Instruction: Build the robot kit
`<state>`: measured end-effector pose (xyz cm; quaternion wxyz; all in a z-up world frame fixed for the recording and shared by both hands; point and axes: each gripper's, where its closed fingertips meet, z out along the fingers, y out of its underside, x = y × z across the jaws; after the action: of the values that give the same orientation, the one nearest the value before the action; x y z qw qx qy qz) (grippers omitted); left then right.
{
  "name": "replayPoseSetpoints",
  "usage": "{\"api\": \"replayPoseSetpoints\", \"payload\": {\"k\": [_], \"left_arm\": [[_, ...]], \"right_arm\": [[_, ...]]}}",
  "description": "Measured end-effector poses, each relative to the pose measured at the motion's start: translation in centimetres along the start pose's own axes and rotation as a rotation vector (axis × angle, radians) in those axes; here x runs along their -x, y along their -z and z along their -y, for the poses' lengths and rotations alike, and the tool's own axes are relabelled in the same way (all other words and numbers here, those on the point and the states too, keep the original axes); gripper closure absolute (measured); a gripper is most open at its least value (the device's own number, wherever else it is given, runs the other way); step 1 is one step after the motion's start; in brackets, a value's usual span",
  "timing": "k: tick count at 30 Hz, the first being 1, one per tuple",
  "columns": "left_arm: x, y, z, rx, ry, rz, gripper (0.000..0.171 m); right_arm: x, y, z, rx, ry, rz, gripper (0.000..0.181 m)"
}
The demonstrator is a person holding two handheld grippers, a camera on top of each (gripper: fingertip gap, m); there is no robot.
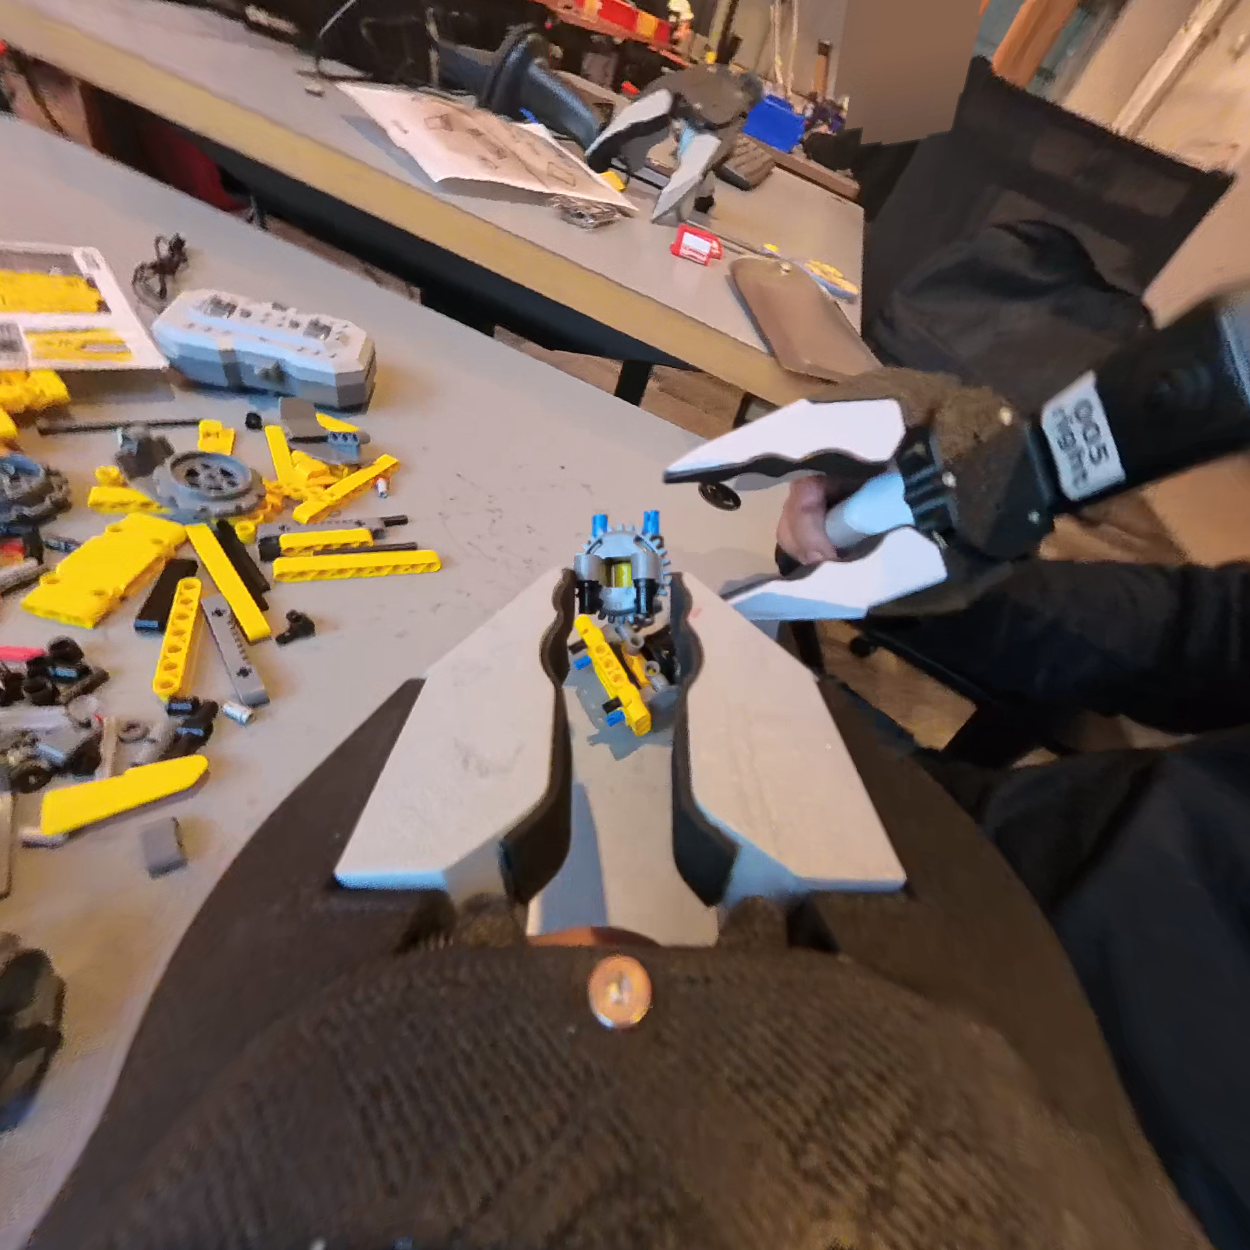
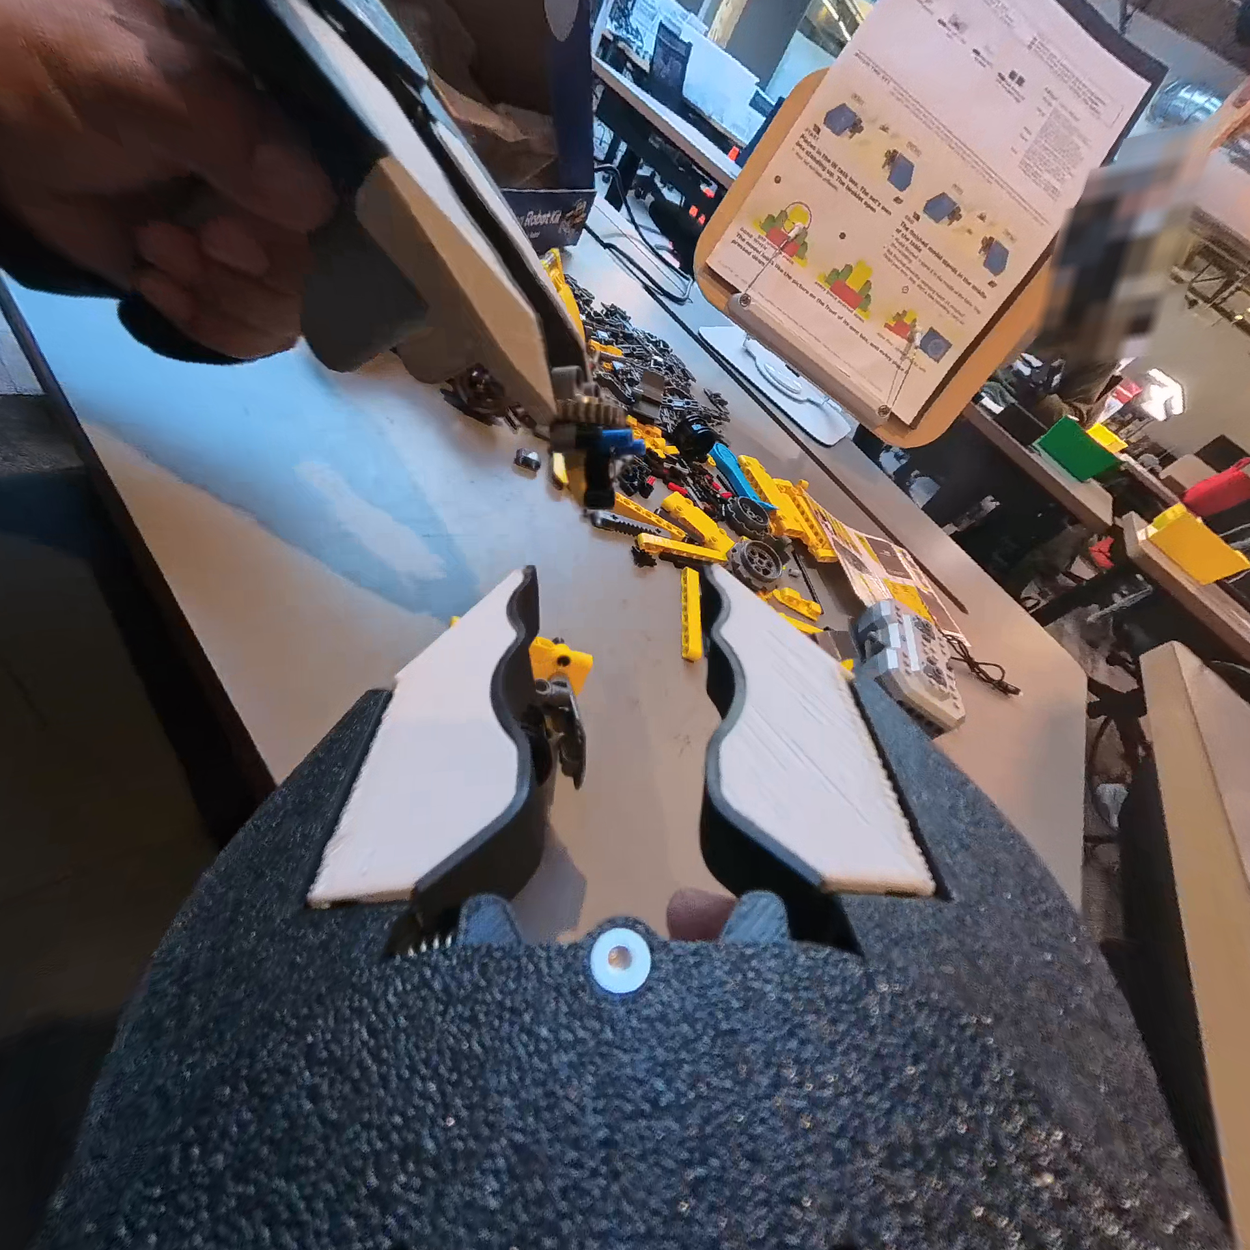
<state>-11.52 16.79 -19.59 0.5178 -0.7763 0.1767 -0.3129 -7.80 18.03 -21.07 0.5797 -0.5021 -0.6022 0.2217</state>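
Gripping a gear assembly (image 1: 619, 582), left tongs (image 1: 619, 595); right tongs (image 2: 619, 609) gape.

Your grippers over the bench

Your left gripper (image 1: 619, 595) grips a small gear assembly (image 1: 621, 578) above the bench (image 1: 514, 467); loose parts (image 1: 223, 541) lie to its left, your right gripper (image 1: 703, 534) spread wide just right.

Grey worktables (image 1: 514, 473), cluttered workshop behind

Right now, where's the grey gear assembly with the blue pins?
The gear assembly is clamped between the left gripper fingertips, held above the table, right of the loose yellow beams and just left of the open right gripper.
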Motion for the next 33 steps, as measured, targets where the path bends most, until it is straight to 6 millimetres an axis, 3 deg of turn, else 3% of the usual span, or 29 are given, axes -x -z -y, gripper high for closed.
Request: {"api": "replayPoseSetpoints", "payload": {"k": [4, 7, 11, 15, 18, 25, 33], "left_arm": [[0.6, -0.6, -0.1, -0.031, 0.3, -0.034, 0.147], [-0.3, -1.1, 0.1, -0.057, 0.469, -0.144, 0.147], [-1.1, -0.5, 1.6, -0.173, 0.375, -0.219, 0.147], [-2.4, 0.0, 2.6, -0.246, 0.257, -0.243, 0.147], [-3.6, 0.0, 3.1, -0.281, 0.229, -0.28, 0.147], [-4.8, 0.1, 3.6, -0.341, 0.199, -0.295, 0.147], [-5.3, -0.3, 2.9, -0.313, 0.155, -0.287, 0.147]], "right_arm": [[-0.4, 0.2, -0.3, 0.006, 0.048, -0.035, 0.135], [0.5, 0.0, -0.5, 0.017, 0.049, 0.0, 0.138], [1.8, 0.0, -0.1, -0.019, -0.228, 0.171, 0.138], [1.3, 1.5, 2.8, -0.181, -0.61, 0.409, 0.133], [0.7, 2.0, 4.2, -0.255, -0.787, 0.504, 0.132], [0.4, 2.1, 5.6, -0.353, -0.925, 0.541, 0.14], [-0.1, 2.2, 5.6, -0.381, -0.917, 0.501, 0.16]]}}
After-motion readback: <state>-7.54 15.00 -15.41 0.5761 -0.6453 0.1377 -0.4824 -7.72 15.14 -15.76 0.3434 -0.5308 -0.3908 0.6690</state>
